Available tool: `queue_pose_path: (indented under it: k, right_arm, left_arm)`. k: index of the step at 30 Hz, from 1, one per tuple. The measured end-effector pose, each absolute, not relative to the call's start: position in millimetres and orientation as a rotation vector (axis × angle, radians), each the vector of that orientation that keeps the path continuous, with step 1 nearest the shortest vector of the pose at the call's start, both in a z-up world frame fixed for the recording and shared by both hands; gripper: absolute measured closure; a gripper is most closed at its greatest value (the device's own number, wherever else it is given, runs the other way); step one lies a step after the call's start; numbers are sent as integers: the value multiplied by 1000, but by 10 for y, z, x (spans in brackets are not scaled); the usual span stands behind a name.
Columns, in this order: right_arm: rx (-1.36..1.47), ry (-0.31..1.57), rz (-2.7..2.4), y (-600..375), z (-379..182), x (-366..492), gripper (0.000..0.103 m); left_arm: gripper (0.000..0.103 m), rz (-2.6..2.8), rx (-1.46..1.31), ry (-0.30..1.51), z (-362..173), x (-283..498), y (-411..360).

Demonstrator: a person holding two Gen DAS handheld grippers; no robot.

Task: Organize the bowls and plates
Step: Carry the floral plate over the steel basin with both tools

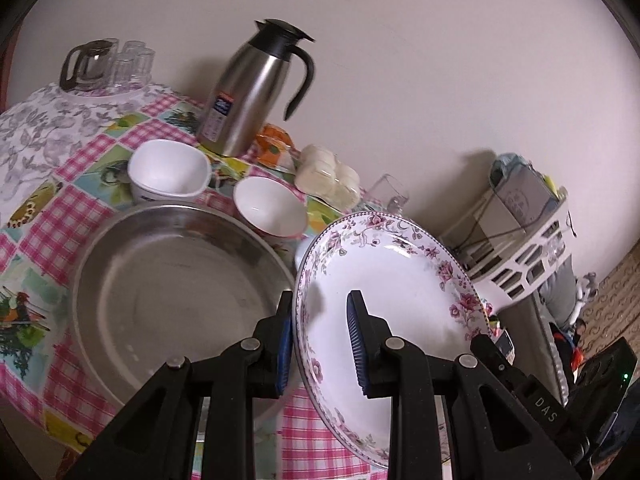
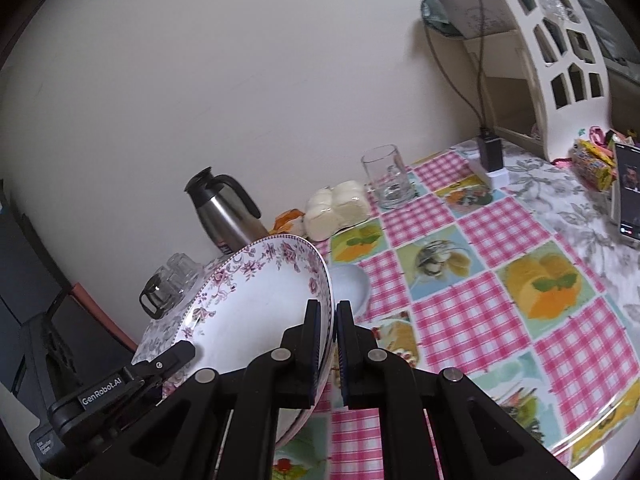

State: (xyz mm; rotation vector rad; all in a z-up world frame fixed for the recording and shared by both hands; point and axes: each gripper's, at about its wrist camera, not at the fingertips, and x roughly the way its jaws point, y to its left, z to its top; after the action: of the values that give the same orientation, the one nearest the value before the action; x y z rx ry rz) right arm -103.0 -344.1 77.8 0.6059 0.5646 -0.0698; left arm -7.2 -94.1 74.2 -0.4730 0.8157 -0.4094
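Floral plate (image 1: 400, 280) is up off the desk (image 1: 80, 168), tilted, held by both grippers at opposite edges. Left gripper (image 1: 320, 340): fingers (image 1: 357, 336) straddle the rim w/ one pad behind the plate and one on its white face, clamped on the rim. Right gripper (image 2: 329, 344): fingers (image 2: 344, 344) nearly together, pinching the plate's thin rim (image 2: 328, 312) between the blue pads, so closed on the plate.

In the left wrist view the plate hangs just right of a big steel pan (image 1: 172, 280), overlapping its right edge. Behind the pan: a square white bowl (image 1: 168, 172) and a round white bowl (image 1: 268, 208), side by side on the checked cloth. Steel thermos jug (image 1: 252, 92) stands upright near the wall, w/ a pack of white buns (image 1: 328, 180) to its right. An empty glass (image 2: 388, 178) stands beyond the buns. A small white dish (image 2: 352, 284) peeks out below the plate's far edge in the right wrist view.
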Motion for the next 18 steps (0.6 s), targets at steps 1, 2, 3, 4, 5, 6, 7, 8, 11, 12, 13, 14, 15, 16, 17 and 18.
queue_pose_path:
  k: [1, 2, 3, 4, 5, 6, 7, 8, 11, 12, 13, 14, 15, 16, 17, 18]
  right_arm:
    - [602, 567, -66, -3403, 780, -1010, 94]
    - [599, 572, -60, -3347, 782, -973, 94]
    - [597, 575, -55, -3314, 780, -947, 94]
    - [596, 579, -50, -3265, 779, -916, 94]
    - [597, 582, -45, -3222, 774, -887, 94]
    - [596, 585, -40, -3180, 771, -860, 94]
    - [594, 589, -34, -3135, 769, -832, 94]
    - [593, 592, -30, -3094, 769, -803, 94]
    - [581, 601, -18, -2955, 766, -717, 94]
    - [575, 605, -14, -2905, 766, -688, 94]
    - [572, 607, -10, -2860, 765, -659, 94]
    - [570, 608, -6, -2818, 765, -636, 94]
    - [566, 611, 1, -2759, 761, -602, 94]
    - [564, 613, 5, -2721, 756, -581, 94]
    - [561, 615, 9, -2679, 751, -557, 94]
    - [557, 618, 14, -2628, 747, -529, 94]
  left_arm:
    - [76, -403, -477, 815, 743, -54, -898]
    - [76, -397, -484, 815, 743, -38, -846]
    - [76, -392, -495, 815, 742, -21, -784]
    - [76, -388, -507, 815, 739, -2, -719]
    - [76, -385, -514, 815, 736, 10, -675]
    - [76, -379, -521, 814, 734, 30, -618]
    - [76, -374, -526, 814, 734, 47, -572]
    - [76, -367, -533, 814, 729, 68, -509]
    - [76, -353, -553, 816, 718, 119, -359]
    - [76, -349, -558, 816, 718, 130, -317]
    - [76, -344, -563, 816, 714, 136, -273]
    - [76, -338, -568, 815, 712, 148, -223]
    - [76, -331, -574, 814, 709, 163, -163]
    - [76, -326, -579, 814, 706, 184, -118]
    - [76, -319, -584, 813, 704, 197, -66]
    - [76, -315, -587, 811, 702, 201, -26]
